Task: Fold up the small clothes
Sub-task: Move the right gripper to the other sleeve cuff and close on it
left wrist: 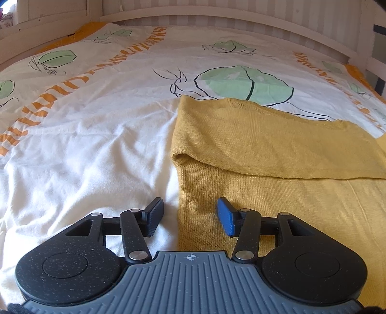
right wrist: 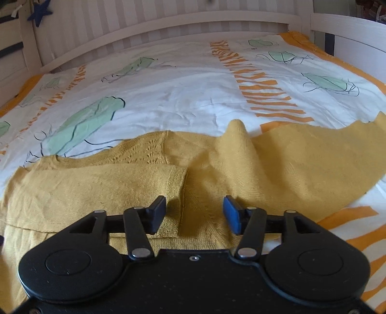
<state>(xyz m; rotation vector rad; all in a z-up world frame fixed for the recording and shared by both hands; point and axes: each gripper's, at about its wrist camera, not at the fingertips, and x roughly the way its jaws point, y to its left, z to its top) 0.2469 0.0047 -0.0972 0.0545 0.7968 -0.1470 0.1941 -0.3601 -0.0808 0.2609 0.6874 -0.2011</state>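
A mustard-yellow knit sweater (left wrist: pixel 277 149) lies flat on a bed, spread over a white duvet cover (left wrist: pixel 96 135) printed with green leaves and orange stripes. One sleeve (right wrist: pixel 96 190) is folded across the body, its cuff ending near the middle of the garment. The left hand-held gripper (left wrist: pixel 190 216) hovers with its jaws apart and nothing between them, straddling the sweater's left edge. The right hand-held gripper (right wrist: pixel 194 215) is likewise spread wide and empty, just above the folded cuff. The other sleeve (right wrist: pixel 313 164) lies rumpled toward the right. A white slatted bed frame (right wrist: pixel 168 21) rises behind.
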